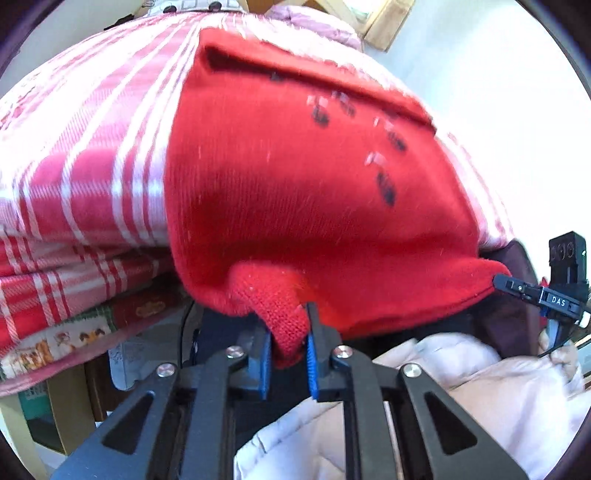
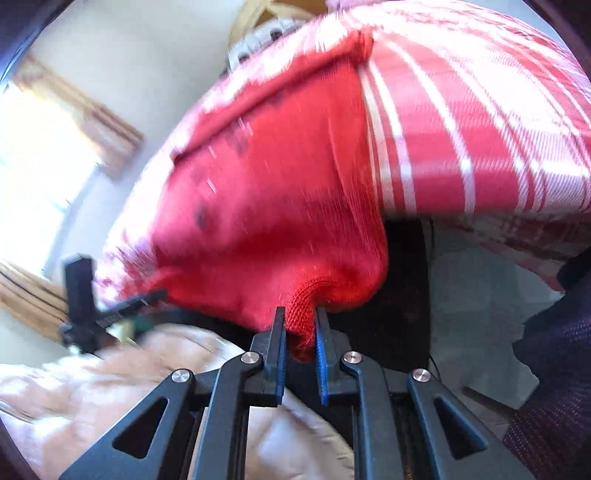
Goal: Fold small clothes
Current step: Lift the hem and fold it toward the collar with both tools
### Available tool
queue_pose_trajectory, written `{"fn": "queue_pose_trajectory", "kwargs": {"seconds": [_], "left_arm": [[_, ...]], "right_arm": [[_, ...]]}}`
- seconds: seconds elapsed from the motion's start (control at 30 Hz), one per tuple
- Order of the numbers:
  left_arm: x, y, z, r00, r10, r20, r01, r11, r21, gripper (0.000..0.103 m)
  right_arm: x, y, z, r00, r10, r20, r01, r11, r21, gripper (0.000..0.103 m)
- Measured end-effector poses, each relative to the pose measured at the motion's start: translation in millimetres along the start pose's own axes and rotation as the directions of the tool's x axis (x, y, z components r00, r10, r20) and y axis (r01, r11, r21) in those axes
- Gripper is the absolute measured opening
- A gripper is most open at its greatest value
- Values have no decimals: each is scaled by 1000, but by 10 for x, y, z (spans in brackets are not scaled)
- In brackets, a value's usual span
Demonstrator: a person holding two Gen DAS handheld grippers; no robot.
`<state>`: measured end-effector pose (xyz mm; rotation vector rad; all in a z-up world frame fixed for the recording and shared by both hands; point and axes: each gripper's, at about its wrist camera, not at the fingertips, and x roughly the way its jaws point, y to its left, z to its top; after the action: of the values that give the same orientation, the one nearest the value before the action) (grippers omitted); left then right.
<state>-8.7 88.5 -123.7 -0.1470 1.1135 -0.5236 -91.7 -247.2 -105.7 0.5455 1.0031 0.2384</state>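
A small red knitted garment [image 1: 295,192] with dark marks lies over a red-and-white checked cloth [image 1: 81,155]. Its near edge hangs off toward me. My left gripper [image 1: 290,332] is shut on one near corner of the red knit, a bunched fold pinched between the blue pads. In the right wrist view the same garment [image 2: 266,221] is blurred, and my right gripper [image 2: 300,325] is shut on its other near corner. Each gripper also shows in the other's view: the right gripper [image 1: 532,291] at the garment's right corner, the left gripper [image 2: 122,306] at its left corner.
The checked cloth [image 2: 461,129] covers a raised surface, with stacked fabric [image 1: 55,295] at its edge. A pale pink padded cloth [image 1: 461,387] lies below the grippers. A dark knitted sleeve [image 2: 546,387] is at the lower right. Wooden furniture [image 1: 373,22] stands beyond.
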Motion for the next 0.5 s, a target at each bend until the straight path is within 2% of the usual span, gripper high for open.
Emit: {"fn": "queue_pose_trajectory", "kwargs": {"seconds": [0.13,0.23,0.37,0.43,0.5], "left_arm": [[-279,52,348,997,-46,56,50,997,-57,16],[-420,78,681,993,-28,116,34,998,-53,16],[-344,140,1104,987,29,159,-25,999,-30,19],[-178,212,1292,987,70,146,-66,997,-33,22],[-23,287,1460,986,102,134,-98,995,-37,28]], "right_arm": [[-307,-1,284,988,115,100,-119,992,40,13],[-377,38,613,975,159,154,-166,986,32,13],[-243,3,1069,967,142,209,-151,988,26,13],[-42,-116,1303,964,147,222,-164,985,56,13],[125,-180,1446,967,119,224,-137,988,66,15]]}}
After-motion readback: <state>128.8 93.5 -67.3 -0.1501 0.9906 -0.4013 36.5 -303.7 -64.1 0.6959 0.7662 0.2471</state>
